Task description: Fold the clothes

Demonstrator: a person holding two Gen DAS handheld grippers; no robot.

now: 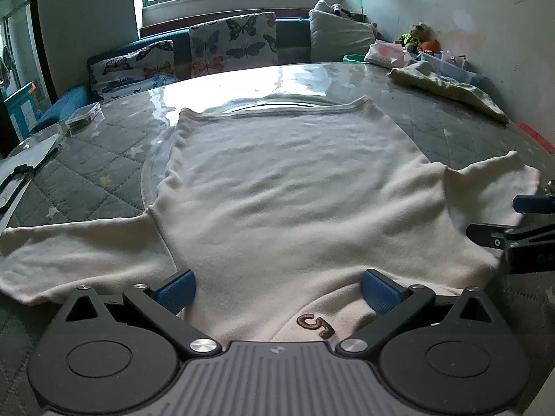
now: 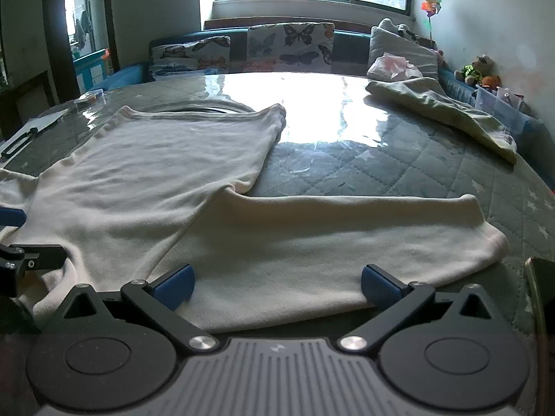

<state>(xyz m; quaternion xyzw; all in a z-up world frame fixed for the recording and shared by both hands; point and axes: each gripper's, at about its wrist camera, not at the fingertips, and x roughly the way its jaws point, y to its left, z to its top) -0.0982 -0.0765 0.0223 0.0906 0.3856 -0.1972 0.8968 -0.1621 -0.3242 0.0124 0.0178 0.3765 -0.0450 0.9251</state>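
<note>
A cream long-sleeved top (image 1: 277,187) lies spread flat on the grey quilted table (image 1: 90,173), hem far, collar near, sleeves out to both sides. My left gripper (image 1: 277,289) is open and empty just above the collar, where a brown label (image 1: 315,325) shows. My right gripper (image 2: 275,286) is open and empty over the near edge of the right sleeve (image 2: 329,239). The right gripper also shows at the right edge of the left wrist view (image 1: 520,222), and the left gripper's fingers (image 2: 20,239) show at the left edge of the right wrist view.
A pale green garment (image 2: 447,107) lies at the table's far right. A clipboard (image 1: 20,176) and a small clear box (image 1: 85,114) lie at the far left. Butterfly cushions (image 1: 232,41) line a sofa behind the table. Toys and a plastic bin (image 2: 496,100) stand by the right wall.
</note>
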